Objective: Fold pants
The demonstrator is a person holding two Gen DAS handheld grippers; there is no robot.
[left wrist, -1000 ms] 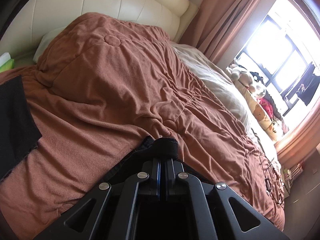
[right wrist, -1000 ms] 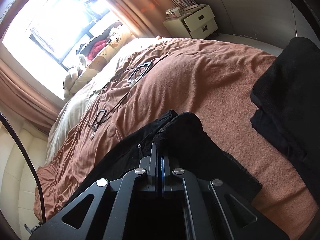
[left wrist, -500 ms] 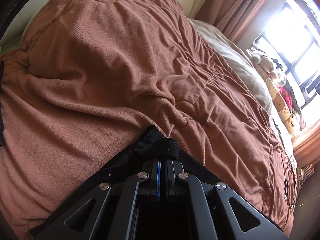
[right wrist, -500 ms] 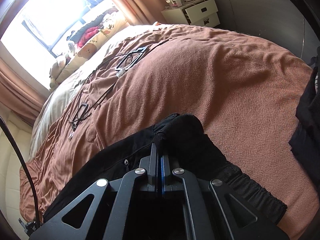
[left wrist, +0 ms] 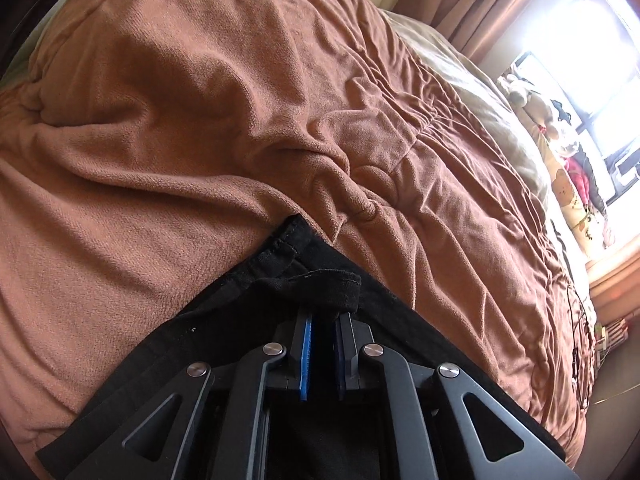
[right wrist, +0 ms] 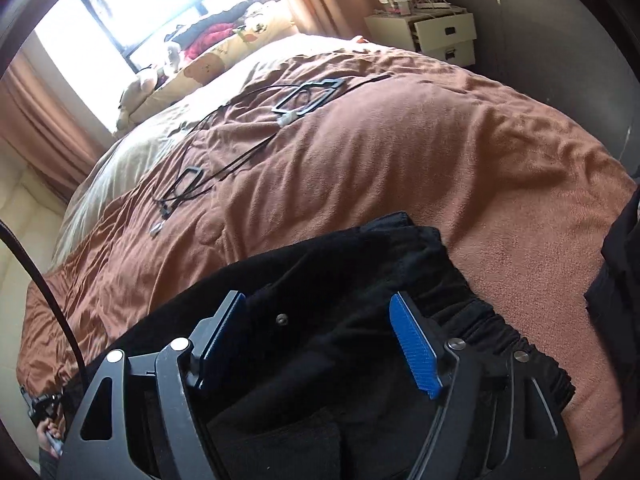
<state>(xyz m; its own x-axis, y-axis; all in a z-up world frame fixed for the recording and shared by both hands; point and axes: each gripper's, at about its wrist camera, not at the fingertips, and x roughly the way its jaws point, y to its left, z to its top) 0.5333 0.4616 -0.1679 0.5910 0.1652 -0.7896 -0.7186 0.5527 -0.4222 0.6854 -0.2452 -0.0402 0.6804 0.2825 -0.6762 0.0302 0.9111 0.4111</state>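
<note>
The black pants (left wrist: 240,320) lie on the brown blanket (left wrist: 200,120) of a bed. In the left wrist view, a hem corner is draped over the tips of my left gripper (left wrist: 326,312). Its jaws are opening, a narrow gap shows between the blue pads, and the cloth still sits at the tips. In the right wrist view, the pants (right wrist: 360,264) with their gathered elastic waistband (right wrist: 500,332) rest flat under my right gripper (right wrist: 318,298). Its jaws are opening and stand wide, and the blue pads (right wrist: 416,344) touch no cloth.
Another black garment (right wrist: 620,272) lies at the right edge of the bed. Black cables (right wrist: 240,156) run across the blanket farther back. Beyond are a cream sheet (left wrist: 480,92), soft toys (left wrist: 524,92) by the window and a white nightstand (right wrist: 436,36).
Both grippers came down toward the bed and the pants now lie on the blanket. The right jaws went from shut on the cloth to wide apart. The left pads have parted slightly.
</note>
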